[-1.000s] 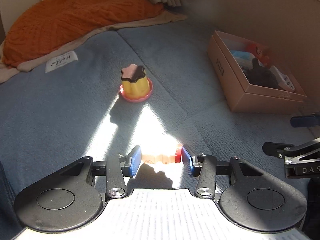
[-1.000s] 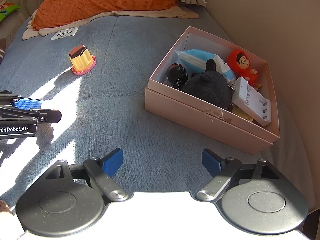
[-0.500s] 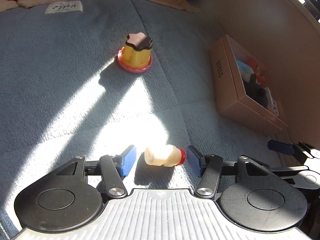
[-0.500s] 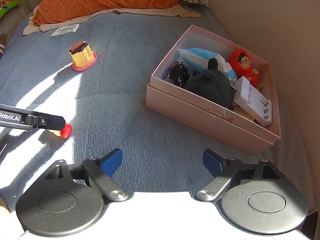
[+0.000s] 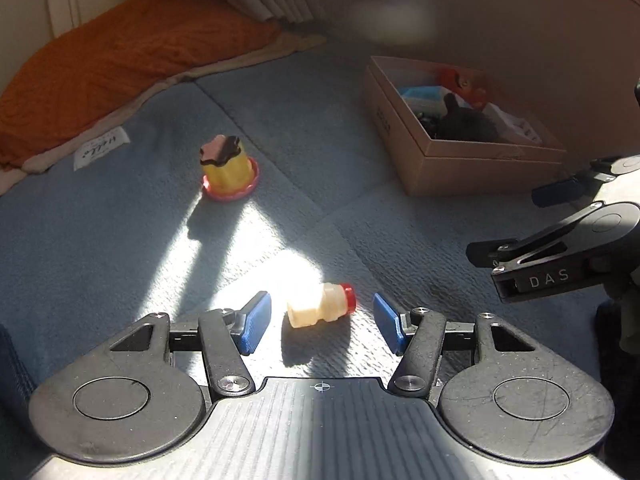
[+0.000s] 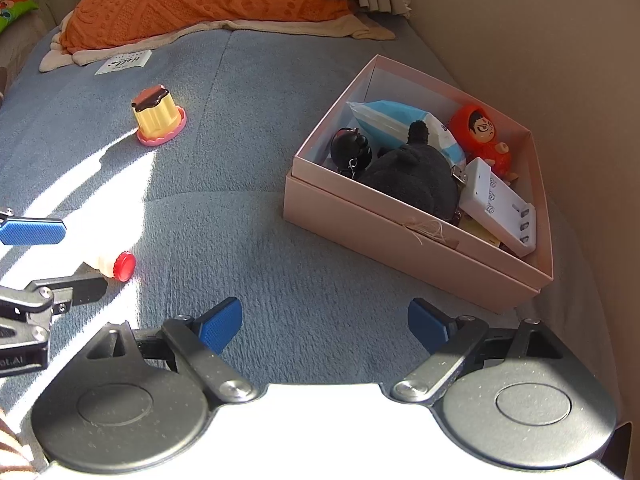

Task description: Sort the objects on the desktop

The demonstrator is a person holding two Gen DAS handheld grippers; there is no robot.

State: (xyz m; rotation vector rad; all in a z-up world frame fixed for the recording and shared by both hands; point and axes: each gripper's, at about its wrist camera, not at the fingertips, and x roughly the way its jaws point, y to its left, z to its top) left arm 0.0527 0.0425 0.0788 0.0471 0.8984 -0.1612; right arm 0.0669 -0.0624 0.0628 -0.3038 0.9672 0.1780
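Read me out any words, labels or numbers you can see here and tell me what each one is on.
"DAS": on the right gripper body, cut off by the frame edge.
"ot.AI": on the left gripper body, cut off at the frame edge.
"Hello": handwritten on the white tag sewn to the grey blanket; smaller print beside it unreadable.
Dark marks on the box side: too blurred.

Small bottle (image 5: 320,311) lies on its side on the blanket (image 5: 120,240), between the fingers of the left gripper (image 5: 322,323), touching neither. Pudding toy (image 5: 229,174) stands farther back, to the left. Open box (image 6: 416,232) sits right, near the wall, holding a plush (image 6: 412,178), a figurine (image 6: 486,138) and a charger (image 6: 498,204).
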